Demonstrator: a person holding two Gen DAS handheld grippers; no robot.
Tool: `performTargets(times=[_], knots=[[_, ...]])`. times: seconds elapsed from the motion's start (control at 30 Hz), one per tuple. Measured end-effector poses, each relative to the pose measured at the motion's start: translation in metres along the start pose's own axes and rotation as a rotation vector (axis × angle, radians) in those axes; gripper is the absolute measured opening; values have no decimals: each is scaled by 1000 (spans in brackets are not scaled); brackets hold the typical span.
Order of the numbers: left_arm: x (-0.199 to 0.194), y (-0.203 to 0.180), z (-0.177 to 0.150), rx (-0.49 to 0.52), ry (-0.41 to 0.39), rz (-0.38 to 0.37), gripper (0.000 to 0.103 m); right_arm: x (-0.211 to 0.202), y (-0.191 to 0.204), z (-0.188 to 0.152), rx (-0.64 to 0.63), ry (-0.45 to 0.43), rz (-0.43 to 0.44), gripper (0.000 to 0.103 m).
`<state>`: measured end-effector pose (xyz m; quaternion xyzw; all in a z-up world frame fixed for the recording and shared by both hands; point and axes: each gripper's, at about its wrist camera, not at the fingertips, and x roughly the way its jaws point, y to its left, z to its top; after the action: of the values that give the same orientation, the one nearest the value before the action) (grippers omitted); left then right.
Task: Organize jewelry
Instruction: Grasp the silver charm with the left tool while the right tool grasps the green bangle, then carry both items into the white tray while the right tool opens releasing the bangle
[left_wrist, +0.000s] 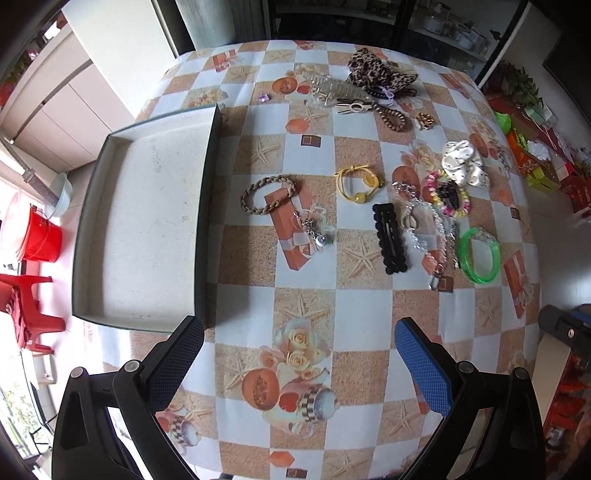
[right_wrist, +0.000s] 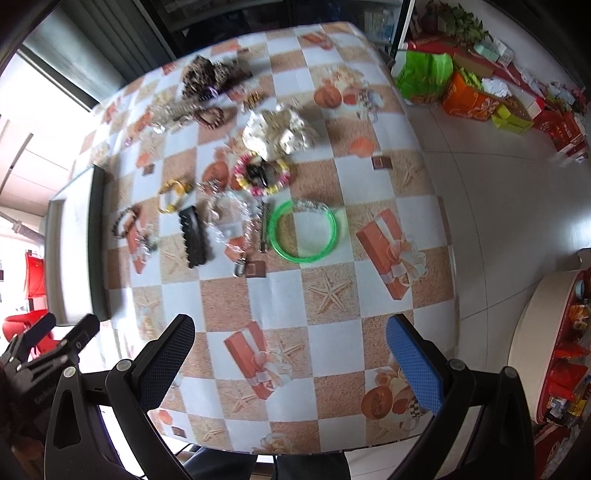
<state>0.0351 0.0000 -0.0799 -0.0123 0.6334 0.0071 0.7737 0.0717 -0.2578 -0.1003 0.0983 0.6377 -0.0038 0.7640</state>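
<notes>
Both grippers (left_wrist: 299, 343) (right_wrist: 290, 339) gape, holding nothing; only the left view shows the tray's (left_wrist: 92, 206) bare floor (right: rim).

My left wrist camera looks down and forward between the spread fingers of the left claw (left_wrist: 299, 354), from above the near edge of the counter (left_wrist: 365, 306). The tray (left_wrist: 147, 206) lies ahead and left of that claw, the bangle (left_wrist: 478, 254) ahead and right. My right wrist camera sits likewise above the right claw (right_wrist: 291, 350), further right, so the floor (right_wrist: 498, 206) shows past the counter's right edge. Both views share the jewelry spread; the bangle lies straight ahead of the right claw. The left claw shows at this view's lower left.
</notes>
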Motion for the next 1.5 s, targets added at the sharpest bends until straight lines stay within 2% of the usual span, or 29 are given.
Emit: performTargets(times=[0.07, 0.23, 0.33, 0.43, 0.53, 0.63, 0.83, 0.9, 1.0, 1.07, 1.1, 1.17, 1.2, 1.23, 1.27, 1.3, 1.43, 1.47, 1.5], knots=[[13, -1, 7, -12, 0, -5, 103, 15, -4, 0, 24, 54, 25, 103], [49, -2, 23, -49, -1, -7, 103, 46, -15, 9, 49, 85, 17, 103], [70, -1, 31, -69, 9, 5, 94, 65, -22, 17, 59, 79, 3, 103], [88, 0, 37, -85, 15, 13, 94, 80, -32, 27, 72, 64, -10, 103], [99, -1, 43, -84, 12, 15, 86, 96, -38, 37, 75, 53, -29, 103], [109, -4, 48, -83, 14, 19, 86, 111, -41, 46, 70, 45, -29, 102], [119, -12, 55, -84, -6, 15, 82, 135, -40, 59, 39, 47, -33, 92], [118, -16, 59, -85, -16, 9, 78, 139, -41, 61, 26, 33, -51, 90], [117, -16, 62, -74, -27, -1, 64, 141, -34, 56, -7, 12, -81, 81], [114, -21, 62, -58, -34, -4, 46, 139, -31, 53, -26, 4, -74, 67], [113, -21, 63, -54, -35, -7, 41, 138, -29, 53, -37, 2, -69, 62], [112, -21, 63, -50, -31, -16, 28, 137, -27, 53, -55, -4, -62, 40], [112, -20, 64, -50, -28, -22, 22, 137, -27, 53, -59, -4, -59, 34], [112, -20, 61, -49, -26, -27, 14, 136, -29, 51, -59, -3, -58, 23], [110, -21, 59, -49, -24, -37, 12, 135, -30, 52, -54, 1, -57, 10], [110, -21, 61, -51, -22, -50, 12, 135, -30, 51, -47, 4, -51, 7], [101, -20, 62, -51, -42, -83, 12, 126, -33, 53, -34, 11, -49, 7], [97, -20, 62, -52, -46, -90, 4, 122, -32, 51, -33, 11, -46, 7], [94, -21, 63, -54, -47, -97, 4, 120, -33, 50, -31, 10, -40, 7]])
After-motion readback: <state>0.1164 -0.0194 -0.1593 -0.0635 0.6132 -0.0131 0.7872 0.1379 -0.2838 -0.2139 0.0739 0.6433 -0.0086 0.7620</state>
